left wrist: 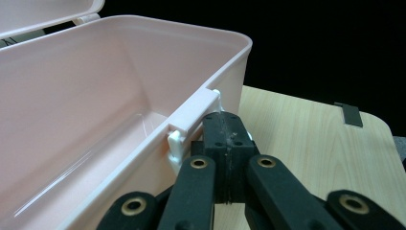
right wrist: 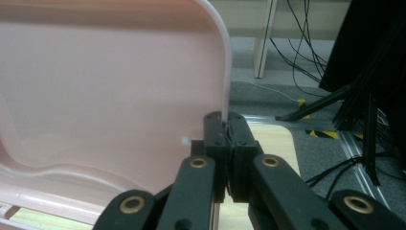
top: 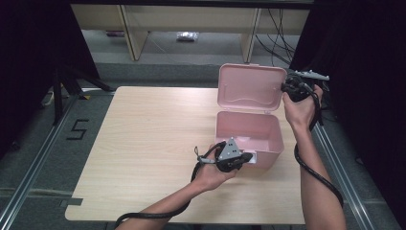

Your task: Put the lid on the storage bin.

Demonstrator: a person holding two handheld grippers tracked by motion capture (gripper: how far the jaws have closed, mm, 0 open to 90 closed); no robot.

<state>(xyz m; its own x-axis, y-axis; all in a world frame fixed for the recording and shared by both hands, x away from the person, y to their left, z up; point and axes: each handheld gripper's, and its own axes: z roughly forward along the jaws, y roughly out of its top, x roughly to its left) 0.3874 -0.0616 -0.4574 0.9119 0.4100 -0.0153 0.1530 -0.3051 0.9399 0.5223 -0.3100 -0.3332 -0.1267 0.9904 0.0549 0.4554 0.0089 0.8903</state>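
Pink box point(top: 249, 134) braced by left gripper point(left wrist: 225, 139) (jaws closed).

The high view looks forward and down from above the near edge of the wooden table point(top: 143, 143). The left gripper view sits close against the pink box point(left wrist: 119, 96) by its front latch; the right gripper view sits close along the raised lid point(right wrist: 110, 72). All three share the box
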